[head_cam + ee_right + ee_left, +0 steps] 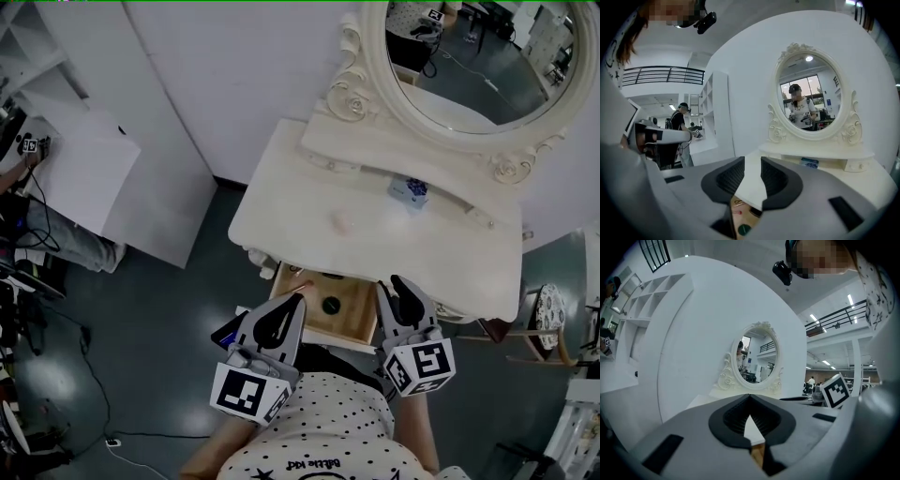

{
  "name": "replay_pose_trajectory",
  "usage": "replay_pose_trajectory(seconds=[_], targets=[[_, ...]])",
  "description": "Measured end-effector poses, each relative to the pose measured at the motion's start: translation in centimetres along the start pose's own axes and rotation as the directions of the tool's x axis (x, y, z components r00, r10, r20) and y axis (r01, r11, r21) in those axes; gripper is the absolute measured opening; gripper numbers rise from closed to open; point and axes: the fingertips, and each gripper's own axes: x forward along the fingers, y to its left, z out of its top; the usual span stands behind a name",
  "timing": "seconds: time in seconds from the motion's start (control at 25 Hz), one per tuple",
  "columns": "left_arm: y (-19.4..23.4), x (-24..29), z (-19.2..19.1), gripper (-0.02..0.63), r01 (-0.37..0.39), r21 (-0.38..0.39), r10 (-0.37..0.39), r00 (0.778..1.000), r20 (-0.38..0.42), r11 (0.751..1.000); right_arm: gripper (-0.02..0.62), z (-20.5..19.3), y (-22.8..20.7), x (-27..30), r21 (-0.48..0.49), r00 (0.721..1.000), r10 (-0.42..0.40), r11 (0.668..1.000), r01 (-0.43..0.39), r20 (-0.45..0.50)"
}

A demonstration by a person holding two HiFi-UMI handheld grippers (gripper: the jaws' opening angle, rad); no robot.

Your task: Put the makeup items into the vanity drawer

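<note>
Drawer point(356, 314) open under the counter's point(309, 220) front edge, a round dark compact point(331, 305) and a pink stick point(298, 284) lying inside. My right tongs point(394, 283) stand parted and empty; my left tongs point(296, 300) are pinched together on nothing. A blue-and-white box point(409, 190) waits at the counter's back edge, under the mirror point(469, 66). I judge it best approached level with the right tongs, spread wide and kept clear of the carved frame.

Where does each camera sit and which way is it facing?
Head view: on the person's head, steeply down onto vanity, open drawer; left claw, right claw, dotted shirt show.
Left gripper view: on left claw, along its shut jaws toward mirror.
Right gripper view: on right claw, along parted jaws toward mirror, drawer below.
Shared: the mirror.
</note>
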Motion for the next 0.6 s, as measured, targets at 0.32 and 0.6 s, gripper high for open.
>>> replay_pose_trajectory(seconds=[0.32,0.6], targets=[[2.2,0.6,-0.6,0.009,-0.014,-0.041,0.012,0.999,-0.031,0.999,0.133,0.6,-0.6,6.9,-0.059,0.997,0.035,0.998,-0.039,-0.067],[3.9,1.9,-0.4,0.009,0.017,-0.071,-0.022,0.997,-0.068,0.997,0.168,-2.1,-1.6,12.9,-0.054,0.979,0.025,0.998,-0.037,-0.200]])
